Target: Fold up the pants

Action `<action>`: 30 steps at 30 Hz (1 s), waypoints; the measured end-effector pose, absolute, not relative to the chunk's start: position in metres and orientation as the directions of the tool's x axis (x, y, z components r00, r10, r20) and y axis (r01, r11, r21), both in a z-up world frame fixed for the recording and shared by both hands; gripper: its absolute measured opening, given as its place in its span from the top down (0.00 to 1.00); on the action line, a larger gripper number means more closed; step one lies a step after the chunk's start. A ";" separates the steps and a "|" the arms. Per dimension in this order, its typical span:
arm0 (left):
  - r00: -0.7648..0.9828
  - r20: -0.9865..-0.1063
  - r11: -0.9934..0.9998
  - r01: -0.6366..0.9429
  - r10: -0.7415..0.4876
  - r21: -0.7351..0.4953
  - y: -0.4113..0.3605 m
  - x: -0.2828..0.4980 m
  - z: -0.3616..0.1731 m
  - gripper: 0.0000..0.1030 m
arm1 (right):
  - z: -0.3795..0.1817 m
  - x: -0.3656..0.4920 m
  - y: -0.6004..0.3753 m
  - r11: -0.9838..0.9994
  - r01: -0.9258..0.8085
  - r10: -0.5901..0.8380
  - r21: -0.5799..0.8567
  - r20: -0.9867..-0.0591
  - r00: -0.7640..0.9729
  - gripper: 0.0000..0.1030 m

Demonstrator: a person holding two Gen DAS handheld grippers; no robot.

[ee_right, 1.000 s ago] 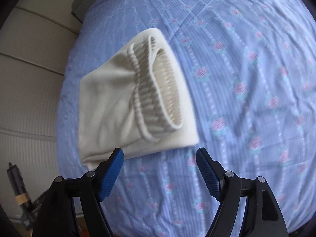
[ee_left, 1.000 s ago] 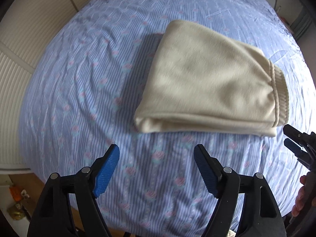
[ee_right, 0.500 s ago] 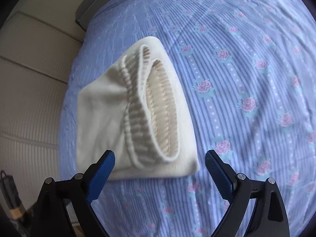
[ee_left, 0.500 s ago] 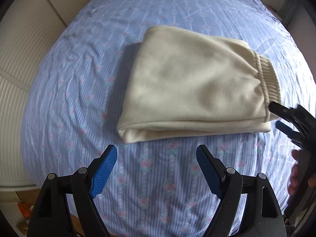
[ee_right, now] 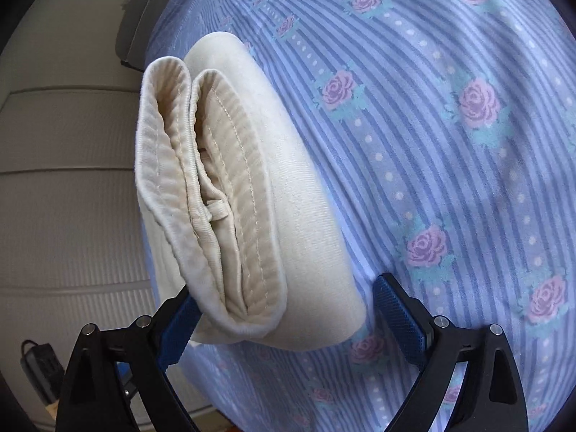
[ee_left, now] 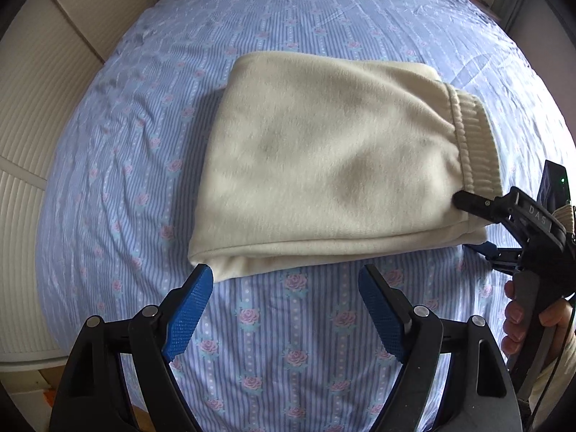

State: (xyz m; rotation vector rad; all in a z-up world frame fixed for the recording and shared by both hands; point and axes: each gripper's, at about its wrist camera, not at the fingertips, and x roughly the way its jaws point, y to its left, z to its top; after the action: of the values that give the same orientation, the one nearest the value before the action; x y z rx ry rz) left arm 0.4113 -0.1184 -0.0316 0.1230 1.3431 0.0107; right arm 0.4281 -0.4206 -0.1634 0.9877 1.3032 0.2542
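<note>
Blue rose-striped bed sheet [ee_left: 288, 324] carrying the folded cream pants [ee_left: 324, 165], with the left gripper [ee_left: 284, 306] spread open just short of the near folded edge and the right gripper [ee_right: 288, 324] open, its fingers [ee_right: 399, 318] straddling the waistband corner [ee_right: 248, 309] without clamping.

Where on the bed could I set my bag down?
Bare sheet lies left of the folded pants, and more beyond them. It is crowded at the waistband, where the right gripper straddles the corner, and by the left gripper.
</note>
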 end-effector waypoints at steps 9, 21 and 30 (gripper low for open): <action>0.190 -0.980 0.998 -0.036 0.054 0.048 -0.093 0.414 -0.042 0.20 | -0.176 0.455 -0.400 0.574 0.379 0.670 0.726 -0.683 0.292 0.08; 0.220 -0.975 0.992 -0.123 0.005 -0.023 -0.030 0.423 -0.050 0.20 | -0.123 0.471 -0.362 0.711 0.331 0.566 0.620 -0.785 0.253 0.53; 0.194 -0.966 0.972 -0.125 -0.173 -0.199 0.014 0.470 -0.076 0.19 | -0.096 0.496 -0.305 0.890 0.227 0.359 0.395 -0.915 0.187 0.54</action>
State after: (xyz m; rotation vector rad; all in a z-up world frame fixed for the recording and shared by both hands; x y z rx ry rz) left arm 0.4702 0.0143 -0.0763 -0.2549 1.3794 -0.0343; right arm 0.4964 -0.3055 -0.0959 0.5056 1.3982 0.0985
